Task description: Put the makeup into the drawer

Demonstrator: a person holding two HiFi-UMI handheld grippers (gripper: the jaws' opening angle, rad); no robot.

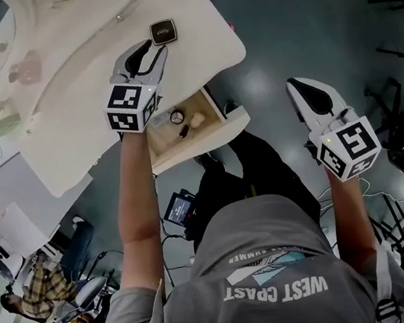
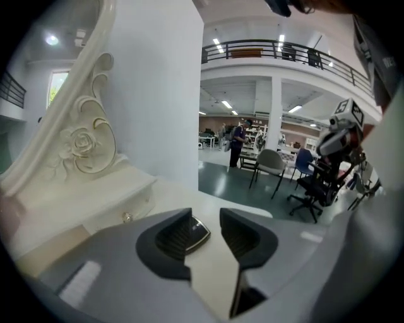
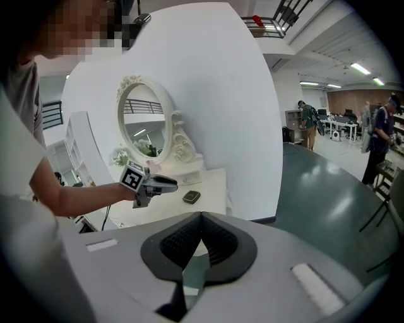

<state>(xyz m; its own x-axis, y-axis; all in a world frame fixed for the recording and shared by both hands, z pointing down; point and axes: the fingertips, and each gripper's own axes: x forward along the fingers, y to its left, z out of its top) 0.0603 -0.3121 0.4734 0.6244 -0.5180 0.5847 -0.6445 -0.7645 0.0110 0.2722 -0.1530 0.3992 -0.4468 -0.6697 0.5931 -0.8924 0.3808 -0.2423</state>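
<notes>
My left claw (image 1: 155, 49) is out over the cream tabletop (image 1: 94, 90), jaws parted with nothing pressed between the pads. Right in front of its tips is the makeup: a small dark square compact (image 1: 163, 31) with a light rim, lying flat near the tabletop's far edge. Through the left gripper view the compact (image 2: 201, 232) shows in the gap of the left claw (image 2: 207, 217), half behind one pad, and from the right gripper view there's a sliver of tabletop between them, so no contact. If the lid carries a label, it's too small for me to read. The drawer (image 1: 212, 103) stands pulled open just below my left wrist, with a round dark-rimmed pot (image 1: 177, 115) and a pale item (image 1: 197, 120) inside. My right claw (image 1: 298, 90) hangs off to the side over the grey floor, well clear of the tabletop, jaws pressed together on nothing (image 3: 201, 217). An oval mirror (image 3: 144, 129) in a carved frame stands at the back. My T-shirt (image 1: 277, 259) reads roughly "WEST COAST", with "SUMMER" smaller beside it.
</notes>
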